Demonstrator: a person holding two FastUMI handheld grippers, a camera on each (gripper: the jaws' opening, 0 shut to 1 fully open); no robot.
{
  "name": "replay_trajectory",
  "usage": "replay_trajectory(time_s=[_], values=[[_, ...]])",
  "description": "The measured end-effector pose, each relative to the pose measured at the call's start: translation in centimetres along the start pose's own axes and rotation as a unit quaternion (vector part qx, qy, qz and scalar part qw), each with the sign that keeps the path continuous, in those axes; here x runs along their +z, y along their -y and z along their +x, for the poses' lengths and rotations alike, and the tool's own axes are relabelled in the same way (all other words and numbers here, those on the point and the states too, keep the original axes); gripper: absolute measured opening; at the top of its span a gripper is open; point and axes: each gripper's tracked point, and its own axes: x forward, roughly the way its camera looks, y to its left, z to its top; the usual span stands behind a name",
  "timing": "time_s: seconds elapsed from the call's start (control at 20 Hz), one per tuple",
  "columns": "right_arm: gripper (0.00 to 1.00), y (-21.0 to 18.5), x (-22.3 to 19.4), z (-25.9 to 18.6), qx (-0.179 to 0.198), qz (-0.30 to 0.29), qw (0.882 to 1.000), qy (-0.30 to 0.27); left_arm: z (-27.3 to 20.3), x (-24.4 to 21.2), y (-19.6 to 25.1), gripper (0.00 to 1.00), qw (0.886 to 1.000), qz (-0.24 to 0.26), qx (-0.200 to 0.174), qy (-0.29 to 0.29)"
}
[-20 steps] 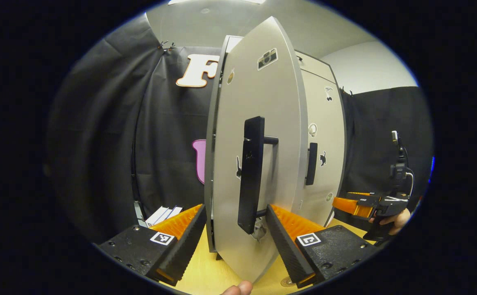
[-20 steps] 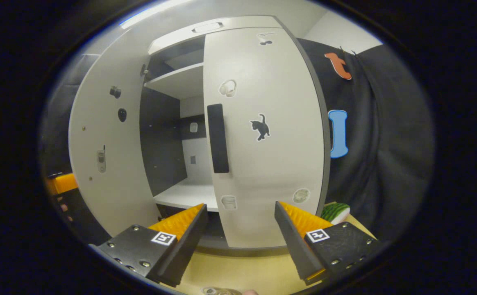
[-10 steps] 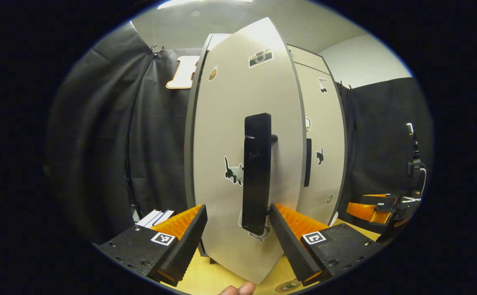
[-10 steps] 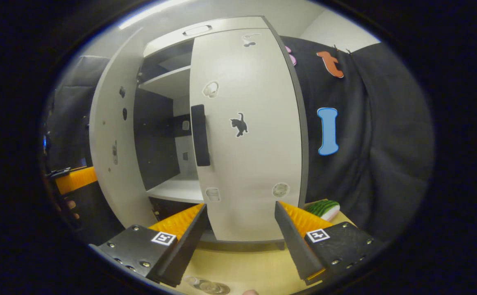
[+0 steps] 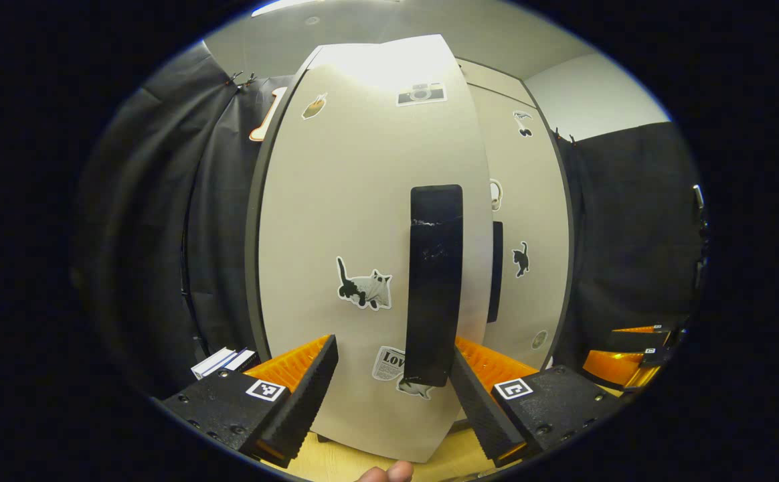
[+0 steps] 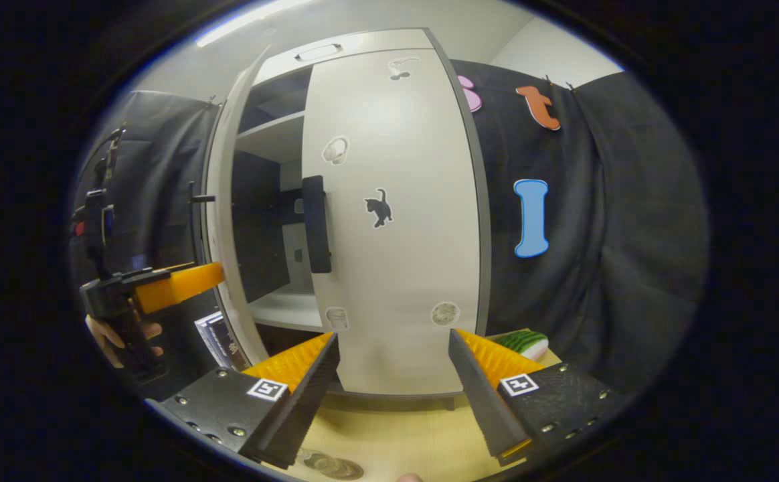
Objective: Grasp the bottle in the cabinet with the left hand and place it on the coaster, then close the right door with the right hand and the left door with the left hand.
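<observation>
Left gripper view
Left gripper: fingers spread wide, holding nothing; the right finger sits just beside the lower end of the door handle, and contact cannot be told.
Left door: close in front, face-on, with cat, camera and newspaper stickers.
Handle: a dark upright bar near the door's right edge.
Right door: past the left door on the right, with its own dark handle.
Right gripper: low at the far right, partly cut off.
Table: pale wood under the cabinet.

Right gripper view
Right gripper: fingers wide apart, empty, short of the cabinet.
Right door: shut against the cabinet front.
Left door: ajar, seen edge-on; dark shelves show in the gap.
Left gripper: at the left, in a hand, fingers against the left door's outer face.
Bottle: only a clear rounded top at the bottom edge, on the table near the camera; the coaster cannot be made out.
</observation>
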Motion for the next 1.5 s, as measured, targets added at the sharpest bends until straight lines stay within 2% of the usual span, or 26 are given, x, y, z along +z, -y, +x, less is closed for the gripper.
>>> replay_trajectory(time_s=[0.25, 0.45, 0.7, 0.95, 1.15, 1.5], values=[[1.0, -1.0, -0.7, 0.2, 0.012, -0.02, 1.0, -0.005, 1.5, -0.2, 0.7, 0.97, 1.0, -0.007, 0.009, 0.003], [1.0, -0.7, -1.0, 0.4, 0.015, -0.014, 1.0, -0.008, 2.1, 0.0, 1.4, 0.97, 1.0, -0.023, 0.017, 0.008], [1.0, 0.4, -0.6, -0.1, 0.009, -0.015, 1.0, -0.005, 2.5, 0.0, 1.8, 0.97, 0.999, -0.003, 0.046, 0.023], [1.0, 1.3, -0.1, -0.1, 0.003, -0.006, 1.0, -0.005, 3.0, -0.7, 1.9, 0.98, 0.998, -0.047, 0.048, 0.009], [1.0, 1.6, 0.2, -0.5, 0.001, 0.001, 1.0, -0.004, 3.1, -0.8, 1.8, 0.98, 0.998, -0.022, 0.062, 0.008], [1.0, 1.8, 0.8, -1.7, -0.007, 0.01, 1.0, -0.002, 3.1, -0.9, 2.0, 0.96, 0.998, -0.011, 0.065, 0.004]])
